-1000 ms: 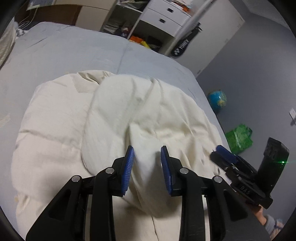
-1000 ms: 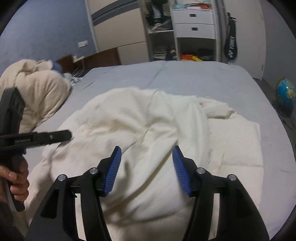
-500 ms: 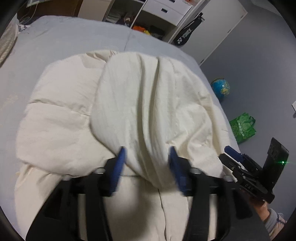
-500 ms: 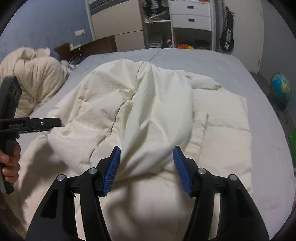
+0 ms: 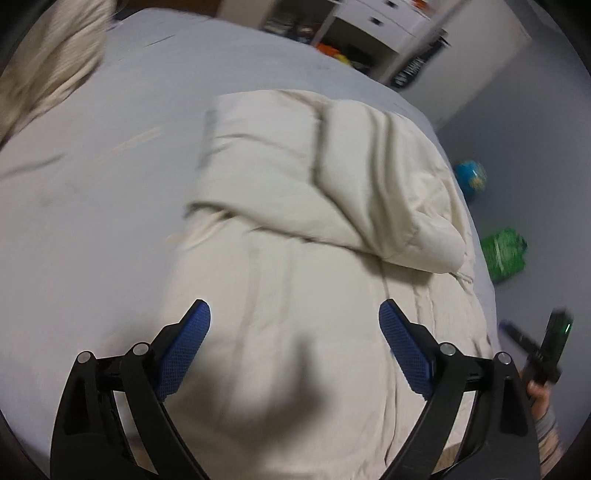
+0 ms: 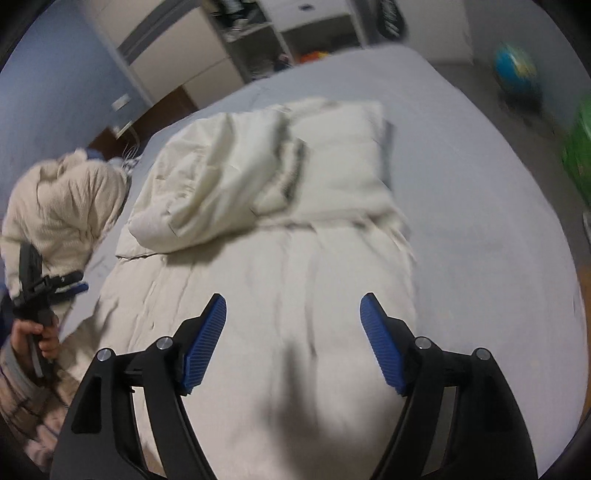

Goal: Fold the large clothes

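Ahead of both tools lay the cream comforter [image 5: 295, 229] on the grey bed [image 5: 92, 206], its far part folded over. Left tool [image 5: 294, 325] and right tool [image 6: 293, 317] tilted downward above it, jaws opening, gripping nothing.

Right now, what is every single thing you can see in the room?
cream duvet: one, cream, spread on the bed with its far part folded back over itself
bed: one, grey sheet, under the duvet
cream bundle: one, cream, heaped at the bed's edge
globe: one, blue and green, on the floor
green bag: one, green, on the floor past the globe
shelf unit with drawers: one, white, by the far wall
racket bag: one, black with white letters, beside the shelves
left gripper: one, black with blue pads, above the duvet, jaws opening, nothing between them
right gripper: one, black with blue pads, above the duvet, jaws opening, nothing between them
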Available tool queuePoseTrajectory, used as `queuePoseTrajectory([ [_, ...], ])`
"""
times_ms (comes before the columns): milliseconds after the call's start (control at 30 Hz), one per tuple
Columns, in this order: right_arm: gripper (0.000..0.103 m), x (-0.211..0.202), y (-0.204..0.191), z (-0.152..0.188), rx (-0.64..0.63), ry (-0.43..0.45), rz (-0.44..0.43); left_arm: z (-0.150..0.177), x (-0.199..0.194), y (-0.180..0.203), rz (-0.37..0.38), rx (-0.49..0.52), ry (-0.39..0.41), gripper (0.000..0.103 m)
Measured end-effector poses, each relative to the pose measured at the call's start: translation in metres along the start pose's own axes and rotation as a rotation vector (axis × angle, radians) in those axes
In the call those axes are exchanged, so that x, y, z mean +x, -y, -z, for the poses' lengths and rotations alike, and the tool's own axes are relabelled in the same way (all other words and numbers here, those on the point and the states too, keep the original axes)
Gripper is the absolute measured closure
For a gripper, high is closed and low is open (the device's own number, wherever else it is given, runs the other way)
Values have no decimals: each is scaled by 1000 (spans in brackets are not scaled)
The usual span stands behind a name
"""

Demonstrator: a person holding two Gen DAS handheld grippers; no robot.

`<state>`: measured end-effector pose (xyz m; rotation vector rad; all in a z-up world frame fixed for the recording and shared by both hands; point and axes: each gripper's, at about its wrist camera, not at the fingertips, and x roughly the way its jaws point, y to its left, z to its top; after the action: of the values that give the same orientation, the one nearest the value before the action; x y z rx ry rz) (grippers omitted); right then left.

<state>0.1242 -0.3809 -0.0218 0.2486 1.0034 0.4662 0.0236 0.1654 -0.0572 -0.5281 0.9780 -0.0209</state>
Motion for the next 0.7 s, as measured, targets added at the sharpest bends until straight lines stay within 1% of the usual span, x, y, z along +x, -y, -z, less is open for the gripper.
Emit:
queuePoseTrajectory([
  [67,31,-11,22,16,80,-31,7,4,-12,-14,-12,-31,1,14],
  [133,31,-20,37,29,139,-43,-7,10,-23,-26,-25,-51,-7,14],
  [200,31,-28,48,39,179,-41,-16,18,-27,-33,-21,-71,-35,14],
  [300,31,-39,64,55,243,-46,-50,32,-30,-40,12,-91,-98,14],
  [333,31,-41,68,61,264,-53,-68,35,-30,-40,13,-90,-114,14],
  [500,31,-44,78,77,322,-86,-120,48,-25,-41,-6,-100,-170,14],
  [700,31,-38,81,90,393,-114,-178,54,-15,-37,21,-101,-223,15],
])
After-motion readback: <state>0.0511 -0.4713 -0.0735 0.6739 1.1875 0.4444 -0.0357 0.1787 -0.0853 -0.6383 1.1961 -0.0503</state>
